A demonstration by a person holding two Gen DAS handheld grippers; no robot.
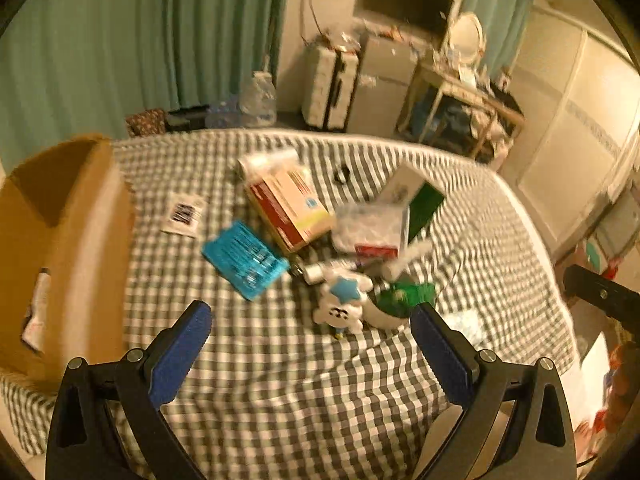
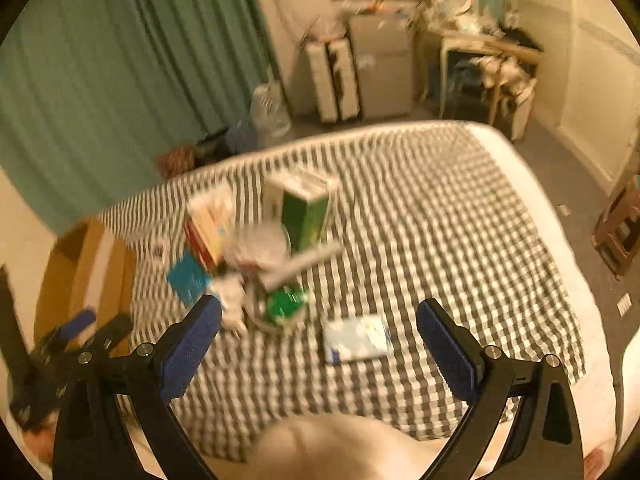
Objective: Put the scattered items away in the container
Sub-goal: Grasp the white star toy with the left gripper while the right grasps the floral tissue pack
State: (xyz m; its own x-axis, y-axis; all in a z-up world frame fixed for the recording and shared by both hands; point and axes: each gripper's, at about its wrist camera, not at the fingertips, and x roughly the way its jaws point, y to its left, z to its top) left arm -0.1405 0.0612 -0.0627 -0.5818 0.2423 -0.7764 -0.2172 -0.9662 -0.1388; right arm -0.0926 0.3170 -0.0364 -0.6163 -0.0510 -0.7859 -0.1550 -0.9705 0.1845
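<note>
Scattered items (image 1: 320, 236) lie piled on checked bedspread (image 1: 280, 380), right of cardboard box (image 1: 60, 240). Mostly light cartons, probably stiff; grab across narrow sides. Left gripper (image 1: 311, 320) and right gripper (image 2: 319, 318): jaws spread, empty.

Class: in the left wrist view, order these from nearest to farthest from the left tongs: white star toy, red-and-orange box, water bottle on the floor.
1. White star toy, just ahead, slightly right.
2. Red-and-orange box, mid-bed.
3. Water bottle, beyond the bed's far edge.
</note>
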